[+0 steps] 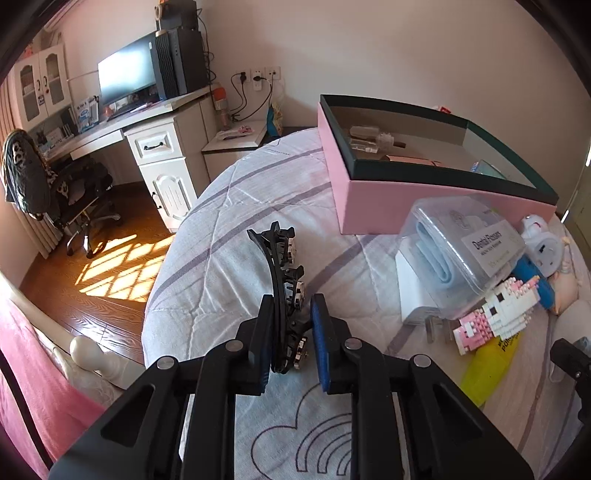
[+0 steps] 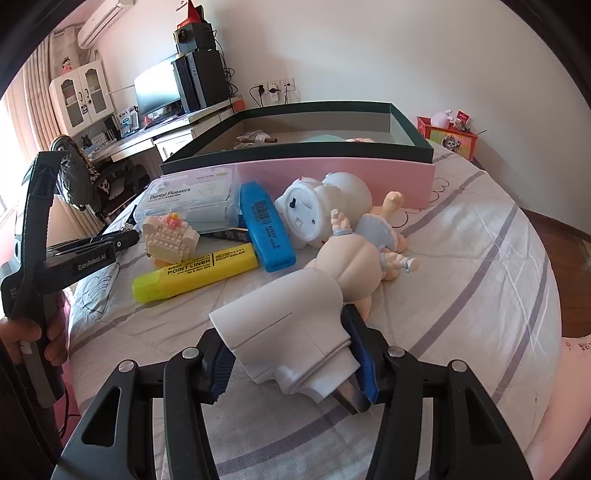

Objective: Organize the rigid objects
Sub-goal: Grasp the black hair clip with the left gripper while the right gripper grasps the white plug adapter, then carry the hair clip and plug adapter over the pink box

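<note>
My left gripper (image 1: 291,343) clamps a black hair clip (image 1: 284,291) and my right gripper (image 2: 291,365) a white plug adapter (image 2: 291,328), both short of the pink box (image 2: 332,173), with markers, figurines and floss case still outside it.

A home bedroom w/ a study corner is shown. A bed (image 1: 229,221) covered by a striped quilt is seen in the fgd. A white desk (image 1: 147,122) w/ monitor (image 1: 125,74) & PC tower (image 1: 181,61) is set by the wall, an office chair (image 1: 55,184) beside it. Wood flooring (image 1: 110,266), curtains (image 2: 33,85) & a wall AC unit (image 2: 107,22) are visible.
</note>
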Tool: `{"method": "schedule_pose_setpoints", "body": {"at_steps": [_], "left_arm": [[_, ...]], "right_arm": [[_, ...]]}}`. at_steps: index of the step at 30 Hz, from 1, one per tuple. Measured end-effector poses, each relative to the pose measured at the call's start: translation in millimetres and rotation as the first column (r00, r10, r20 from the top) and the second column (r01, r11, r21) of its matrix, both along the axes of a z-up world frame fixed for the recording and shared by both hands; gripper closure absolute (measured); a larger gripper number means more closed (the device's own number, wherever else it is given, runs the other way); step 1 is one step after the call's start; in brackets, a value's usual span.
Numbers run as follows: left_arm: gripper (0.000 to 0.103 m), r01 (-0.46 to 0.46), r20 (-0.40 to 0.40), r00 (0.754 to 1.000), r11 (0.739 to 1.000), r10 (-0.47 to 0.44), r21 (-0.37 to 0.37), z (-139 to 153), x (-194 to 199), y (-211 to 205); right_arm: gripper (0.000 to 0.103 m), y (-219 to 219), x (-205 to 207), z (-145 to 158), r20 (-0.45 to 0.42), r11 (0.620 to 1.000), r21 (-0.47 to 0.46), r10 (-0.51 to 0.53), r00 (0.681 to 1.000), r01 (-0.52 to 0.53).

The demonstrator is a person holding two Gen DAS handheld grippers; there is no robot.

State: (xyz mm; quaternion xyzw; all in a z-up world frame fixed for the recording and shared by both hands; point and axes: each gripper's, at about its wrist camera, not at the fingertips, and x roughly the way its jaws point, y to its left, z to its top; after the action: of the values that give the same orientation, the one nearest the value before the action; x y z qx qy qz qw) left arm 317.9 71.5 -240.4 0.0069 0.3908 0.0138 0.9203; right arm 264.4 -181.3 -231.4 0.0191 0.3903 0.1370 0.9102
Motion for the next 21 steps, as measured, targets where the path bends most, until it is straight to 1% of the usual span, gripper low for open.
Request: {"method": "schedule_pose_setpoints", "body": {"at_steps": [6,11,15,19,21], "left_arm": [[0.084,0.081,0.018,0.997,0.993,-0.080,-0.086,13,-30,-16],[0.084,0.152,0.075,0.986,0.984,-0.146,-0.088,35,-56,-41],[0.084,0.195,0.134,0.974,0.977,-0.183,-0.081,59,-77,-59],[0.084,0.234,0.211,0.953,0.970,-0.216,-0.060,89,-94,-76],[0.084,0.218,0.269,0.944,0.974,-0.193,-0.065,107,-105,-79]], "right_arm": [[0.049,-13,-8,5,0.028,0.999,0.021,-0.026,0.999,0.025],[0.049,-20,-17,18,0.080,0.998,0.045,-0.038,0.996,0.034],[0.049,-21,-29,44,0.154,0.998,0.060,-0.043,0.987,0.034],[0.049,-13,-42,77,0.246,0.998,0.058,-0.029,0.969,0.015],[0.049,-8,-49,93,0.287,0.998,0.056,-0.023,0.958,0.008]]}}
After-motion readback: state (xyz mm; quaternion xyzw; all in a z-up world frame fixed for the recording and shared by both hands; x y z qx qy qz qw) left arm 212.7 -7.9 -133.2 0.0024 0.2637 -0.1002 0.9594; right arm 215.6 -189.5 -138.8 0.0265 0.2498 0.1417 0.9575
